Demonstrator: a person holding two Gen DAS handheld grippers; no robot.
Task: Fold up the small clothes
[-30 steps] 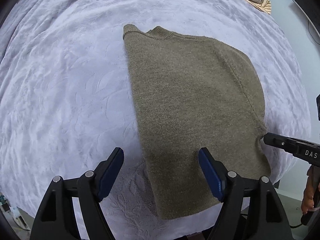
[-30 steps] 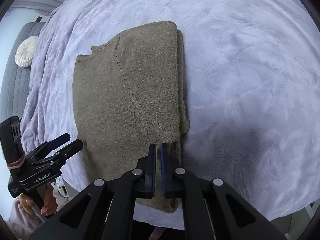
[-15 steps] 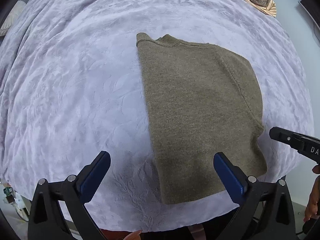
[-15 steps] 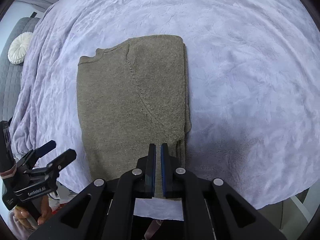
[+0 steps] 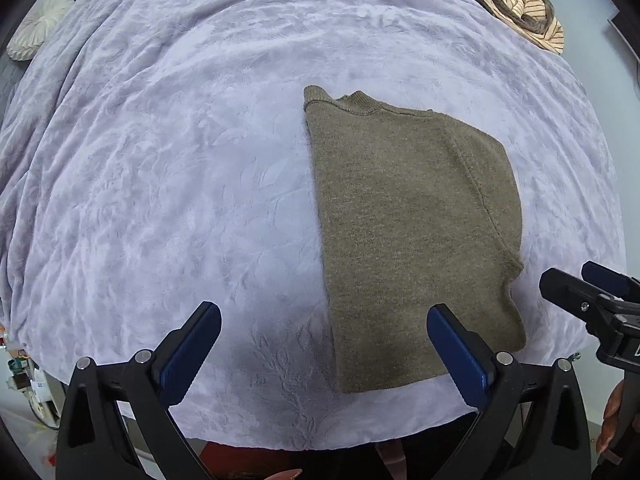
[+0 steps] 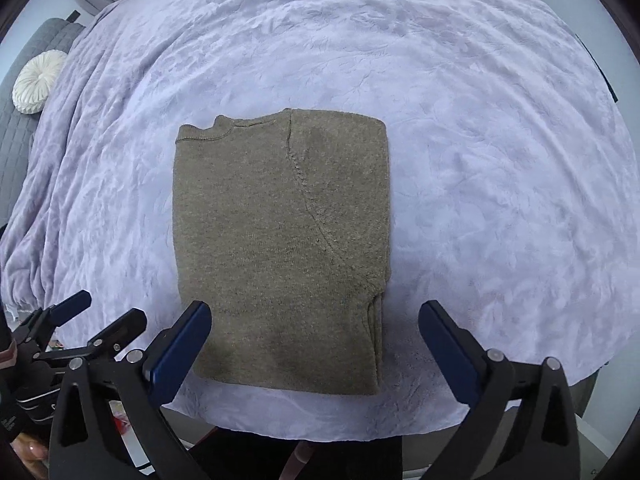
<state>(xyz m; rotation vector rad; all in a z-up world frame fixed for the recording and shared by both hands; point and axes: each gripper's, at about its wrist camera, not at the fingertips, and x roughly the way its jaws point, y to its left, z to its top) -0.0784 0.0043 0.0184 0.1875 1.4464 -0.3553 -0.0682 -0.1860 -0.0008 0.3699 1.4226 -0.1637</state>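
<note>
A brown-green knitted sweater lies folded into a tall rectangle on a bed covered with a pale lilac blanket embossed with leaves. In the left wrist view the sweater sits right of the frame's centre, its ribbed collar at the upper end and a sleeve seam running down its right side. In the right wrist view the same sweater fills the middle of the frame, collar at the upper left, its lower edge close to the near edge of the bed.

The left claw is released, its blue-padded jaws spread wide at the bottom of the frame; the sweater's lower left corner shows between them but neither pad touches it. The right claw is opening, its jaws already wide apart above the sweater's lower edge, with nothing gripped. Each claw also appears at the edge of the other's view, the right one at the far right, the left one at the lower left.

A striped garment lies bunched at the upper right of the bed, and a round white cushion rests at the upper left
</note>
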